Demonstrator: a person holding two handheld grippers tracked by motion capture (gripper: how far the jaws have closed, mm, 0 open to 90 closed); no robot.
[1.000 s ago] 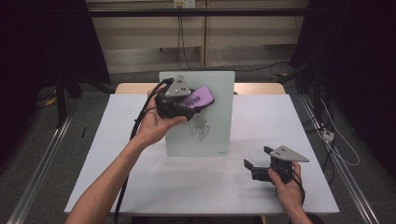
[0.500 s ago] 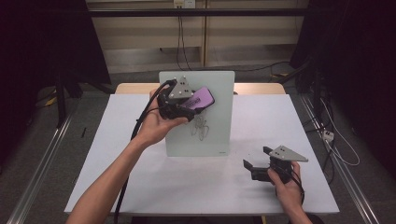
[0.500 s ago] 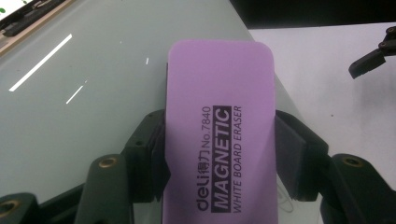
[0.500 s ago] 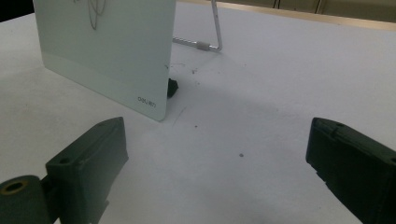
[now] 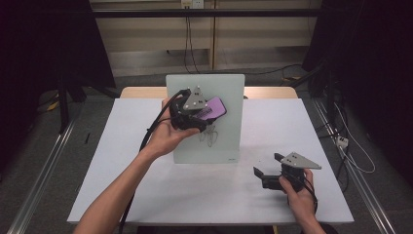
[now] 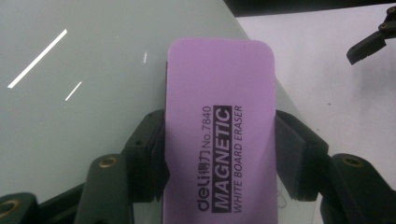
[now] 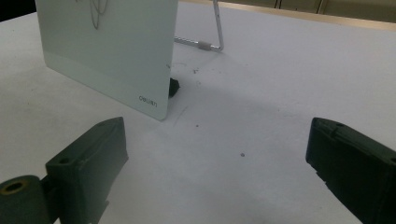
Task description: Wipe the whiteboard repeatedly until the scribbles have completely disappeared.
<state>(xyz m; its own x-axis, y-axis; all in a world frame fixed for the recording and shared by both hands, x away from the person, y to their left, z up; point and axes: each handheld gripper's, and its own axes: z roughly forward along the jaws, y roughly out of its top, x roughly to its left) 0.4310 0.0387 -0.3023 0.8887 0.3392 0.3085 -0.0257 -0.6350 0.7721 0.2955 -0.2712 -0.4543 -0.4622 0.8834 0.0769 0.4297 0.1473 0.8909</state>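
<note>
A small whiteboard stands tilted on a wire stand at the middle of the white table. A dark scribble marks its face. My left gripper is shut on a purple magnetic whiteboard eraser and holds it against the board just above the scribble. In the left gripper view the eraser sits between both pads. My right gripper rests open near the table's front right, below the board's lower right corner, with nothing between its jaws.
Cables run down the wall behind the table. A metal rail runs along the floor on the left. A wooden edge shows behind the board.
My left gripper and the eraser have shifted slightly down and left on the board. My right gripper has drifted a little toward the front edge.
</note>
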